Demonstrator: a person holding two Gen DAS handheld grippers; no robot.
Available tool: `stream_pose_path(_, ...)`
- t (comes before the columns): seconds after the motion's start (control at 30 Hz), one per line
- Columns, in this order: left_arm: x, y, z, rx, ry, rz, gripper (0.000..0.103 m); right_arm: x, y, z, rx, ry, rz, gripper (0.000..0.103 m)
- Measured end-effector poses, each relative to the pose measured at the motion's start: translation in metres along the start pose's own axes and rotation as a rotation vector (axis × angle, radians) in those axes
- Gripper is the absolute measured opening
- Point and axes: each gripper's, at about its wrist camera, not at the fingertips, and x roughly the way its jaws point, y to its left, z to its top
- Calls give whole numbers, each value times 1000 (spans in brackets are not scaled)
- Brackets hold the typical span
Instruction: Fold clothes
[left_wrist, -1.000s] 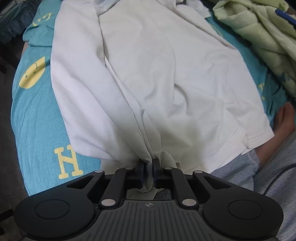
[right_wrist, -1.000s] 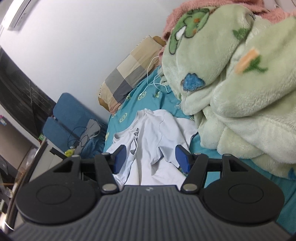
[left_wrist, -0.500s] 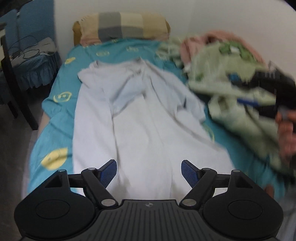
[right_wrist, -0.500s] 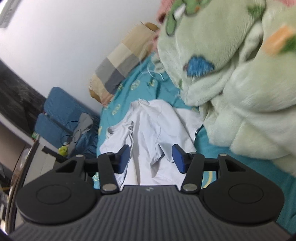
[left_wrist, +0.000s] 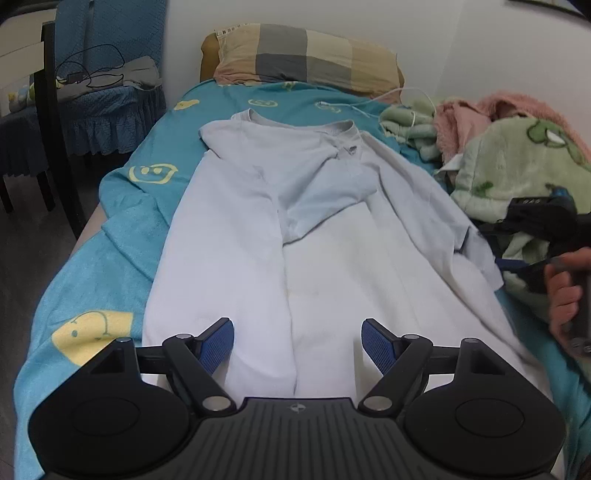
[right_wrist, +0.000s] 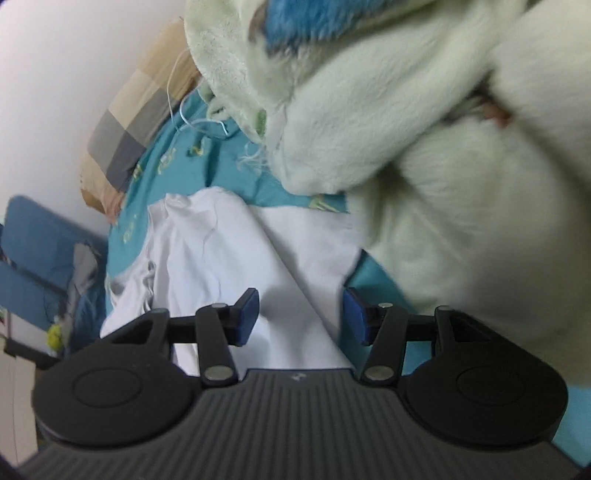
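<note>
White shirt (left_wrist: 295, 236) spread lengthwise down the middle of the frame in the left wrist view, collar toward the upper centre near the pillow (left_wrist: 306, 55), hem at the bottom between the left tongs (left_wrist: 297, 345). Left tongs wide apart, holding nothing, hovering over the hem. Right tongs (right_wrist: 301, 317) also apart and empty, seen in the right wrist view low over the shirt's right edge, close beside the green blanket (right_wrist: 424, 147) filling the upper right; from the left wrist view, visible at the right edge of the frame in a hand (left_wrist: 565, 291). Shirt lying on a teal bed (left_wrist: 92, 266), one side panel already turned in over the middle, a long crease running down the centre, the right sleeve (left_wrist: 476, 251) flopped out toward the blanket. Likely thin knit cloth: light, limp, no stiffness, apt to sag and bunch wherever unsupported, not fragile, not slippery against the terry-like sheet. Best taken by a pinch at an edge with doubled layers, such as the hem corner or the sleeve end or shoulder seam, so that the pads (left_wrist: 218, 343) bite a fold and not a single ply. Probable risk: catching the blanket's fluff or the sheet along with the sleeve, given how near they lie. Lifting at two well-separated points probably needed to keep the fold line straight.
</note>
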Motion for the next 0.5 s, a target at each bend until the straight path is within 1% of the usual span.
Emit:
stream_pose_path(0.07,3,2,0,-13,-1,-5,78,13,1,1,-22,-23,3,53)
stream_pose_path(0.1,4,3,0,-17,0,-7,78,20,2,1,-37,-25,0,49)
stream_pose_path(0.17,5,4,-1,-23,0,-12,78,29,4,2,-90,-52,-22,30)
stream_pose_path(0.2,5,5,-1,-25,-2,-13,78,31,6,3,-107,-52,-25,25)
stream_pose_path(0.23,5,5,-1,-27,-3,-15,78,32,8,5,-124,-52,-28,16)
stream_pose_path(0.27,5,5,0,-30,-6,-15,78,34,9,6,-140,-51,-31,12)
stream_pose_path(0.33,5,7,1,-38,-12,-13,78,29,13,10,-134,-61,-21,10)
stream_pose_path(0.37,5,8,1,-44,-13,-9,78,23,19,12,-153,-83,-6,9)
stream_pose_path(0.43,5,12,2,-63,-16,0,78,10,32,16,-200,-142,26,9)
stream_pose_path(0.5,3,17,4,-83,-17,16,78,-5,44,21,-247,-208,37,8)
